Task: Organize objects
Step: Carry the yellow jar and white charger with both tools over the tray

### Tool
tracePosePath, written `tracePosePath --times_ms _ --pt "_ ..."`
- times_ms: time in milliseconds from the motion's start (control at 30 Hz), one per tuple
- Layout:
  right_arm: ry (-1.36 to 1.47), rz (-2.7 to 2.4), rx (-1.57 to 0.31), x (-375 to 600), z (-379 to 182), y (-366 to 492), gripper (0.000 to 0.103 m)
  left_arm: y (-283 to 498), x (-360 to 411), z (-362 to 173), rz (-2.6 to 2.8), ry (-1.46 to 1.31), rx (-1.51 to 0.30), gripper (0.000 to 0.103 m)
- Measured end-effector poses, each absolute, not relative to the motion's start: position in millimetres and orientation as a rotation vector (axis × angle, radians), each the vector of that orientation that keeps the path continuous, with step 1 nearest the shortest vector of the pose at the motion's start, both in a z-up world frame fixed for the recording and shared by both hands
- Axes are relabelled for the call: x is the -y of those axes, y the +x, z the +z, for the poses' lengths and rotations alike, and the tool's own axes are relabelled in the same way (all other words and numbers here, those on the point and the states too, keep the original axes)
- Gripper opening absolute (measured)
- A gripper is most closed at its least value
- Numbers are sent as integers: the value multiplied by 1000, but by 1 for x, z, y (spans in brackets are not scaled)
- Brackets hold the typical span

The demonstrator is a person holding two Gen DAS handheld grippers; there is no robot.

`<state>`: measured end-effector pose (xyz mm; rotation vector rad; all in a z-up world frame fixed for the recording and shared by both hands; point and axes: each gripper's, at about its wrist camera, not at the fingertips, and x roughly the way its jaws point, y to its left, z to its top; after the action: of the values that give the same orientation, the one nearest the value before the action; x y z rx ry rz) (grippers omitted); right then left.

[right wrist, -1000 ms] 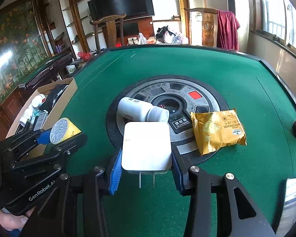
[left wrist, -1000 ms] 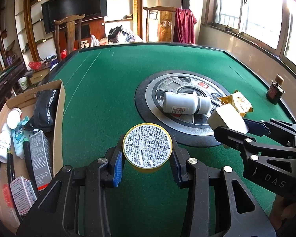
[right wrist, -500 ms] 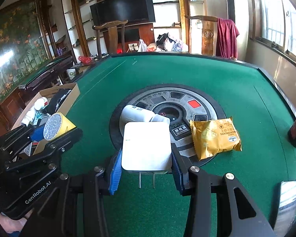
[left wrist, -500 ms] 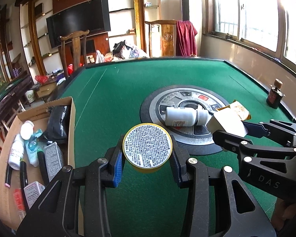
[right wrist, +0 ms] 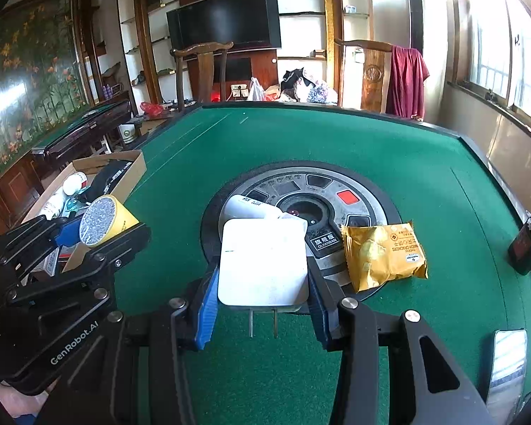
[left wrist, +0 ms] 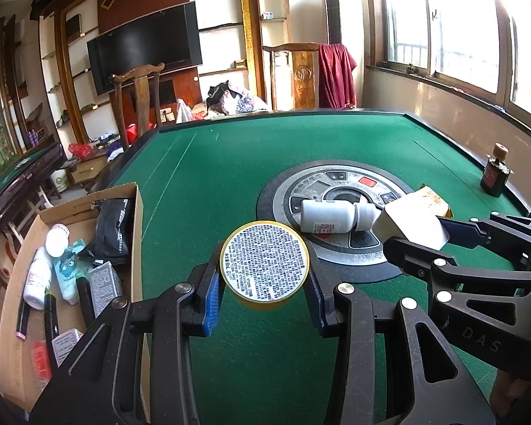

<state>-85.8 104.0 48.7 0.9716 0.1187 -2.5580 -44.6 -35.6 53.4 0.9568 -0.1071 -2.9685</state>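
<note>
Left wrist view: the left gripper (left wrist: 263, 292) is closed on a round yellow tin (left wrist: 264, 263), its printed end facing the camera, pads pressing both sides. The cardboard box (left wrist: 137, 233), already holding bottles and packets, lies to the left of this gripper, its near wall just beside the left finger; the left hand is clearly the nearer one to it. Green felt of the worktop (left wrist: 201, 191) between tin and box is bare, so a sideways carry looks unobstructed, though the box wall must be cleared. The white bottle (left wrist: 331, 216) lies on its side on the centre dial, long axis running left to right

Right wrist view: the right gripper (right wrist: 263, 304) is clamped on a white plug adapter (right wrist: 263, 262), prongs pointing back toward the camera. The box sits far left beyond the left gripper, which stands in the path. The yellow snack packet (right wrist: 384, 253) lies just right, a dark small bottle (right wrist: 525, 248) near the worktop's right edge
</note>
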Motion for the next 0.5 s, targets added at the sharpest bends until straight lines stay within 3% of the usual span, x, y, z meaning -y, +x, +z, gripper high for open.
tracePosePath --times_ms 500 --pt "928 -2602 -192 -98 56 -77 45 -39 35 58 -2972 864 107 40"
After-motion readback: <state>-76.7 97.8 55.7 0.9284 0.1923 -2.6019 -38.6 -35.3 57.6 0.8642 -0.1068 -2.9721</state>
